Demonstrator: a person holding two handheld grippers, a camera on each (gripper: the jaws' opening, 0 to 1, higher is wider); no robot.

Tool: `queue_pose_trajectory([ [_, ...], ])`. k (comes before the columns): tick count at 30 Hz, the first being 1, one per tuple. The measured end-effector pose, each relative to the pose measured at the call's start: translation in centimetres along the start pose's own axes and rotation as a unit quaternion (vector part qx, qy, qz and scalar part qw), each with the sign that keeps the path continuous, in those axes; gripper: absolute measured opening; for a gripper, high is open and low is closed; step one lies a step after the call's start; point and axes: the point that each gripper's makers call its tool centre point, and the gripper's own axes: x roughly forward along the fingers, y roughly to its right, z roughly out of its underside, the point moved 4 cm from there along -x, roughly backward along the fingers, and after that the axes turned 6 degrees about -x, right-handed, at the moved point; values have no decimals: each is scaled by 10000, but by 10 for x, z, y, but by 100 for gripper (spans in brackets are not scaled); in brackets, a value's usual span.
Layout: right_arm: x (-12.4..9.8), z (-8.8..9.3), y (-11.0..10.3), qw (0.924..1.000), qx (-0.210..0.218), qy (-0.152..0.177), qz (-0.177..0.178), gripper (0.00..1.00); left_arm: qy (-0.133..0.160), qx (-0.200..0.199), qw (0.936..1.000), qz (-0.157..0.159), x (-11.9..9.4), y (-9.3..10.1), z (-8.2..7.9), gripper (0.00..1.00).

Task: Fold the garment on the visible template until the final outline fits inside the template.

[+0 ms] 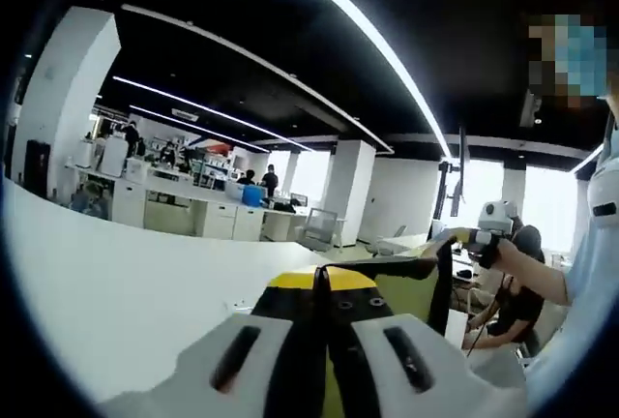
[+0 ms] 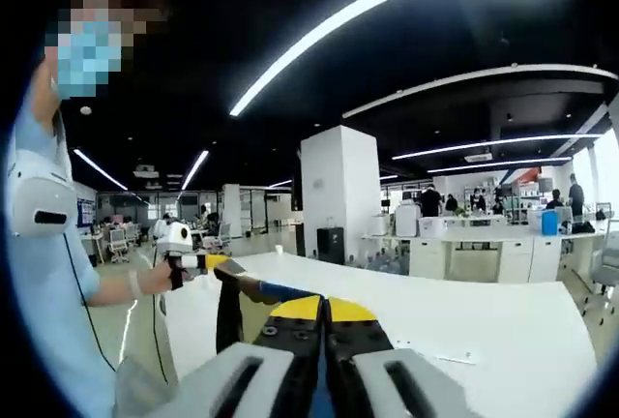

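Left gripper (image 1: 327,287) with white slotted jaws, yellow-and-black tips, right gripper (image 2: 324,313) alike, person (image 2: 53,273) beside it in light blue short-sleeved shirt

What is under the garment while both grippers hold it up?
The garment hangs stretched between the left gripper and right gripper, above the white table. The tabletop directly beneath, including any template, is hidden by jaws and cloth.

garment (image 1: 387,287) stretched between tongs, white table (image 1: 116,292) beyond

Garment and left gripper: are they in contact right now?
Touching. In the left gripper view, the left gripper has its jaws closed on the garment, whose fabric stretches to the right gripper.
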Motion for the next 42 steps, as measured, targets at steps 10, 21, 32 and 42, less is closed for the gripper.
queue_pose_trajectory([
  [10, 71, 101, 76, 9940, 674, -857, 48, 0, -933, -552, 9932, -415, 76, -96, 77, 0],
  [21, 152, 233, 160, 9714, 1442, -1873, 243, 0, -1609, -1012, 9772, -949, 148, -191, 166, 0],
  [32, 190, 308, 188, 9524, 1413, -2665, 436, 0, -2175, -1464, 9490, -1749, 181, -250, 216, 0],
  [42, 200, 317, 195, 9498, 1259, -2841, 366, 0, -2360, -1292, 9453, -1844, 187, -264, 220, 0],
])
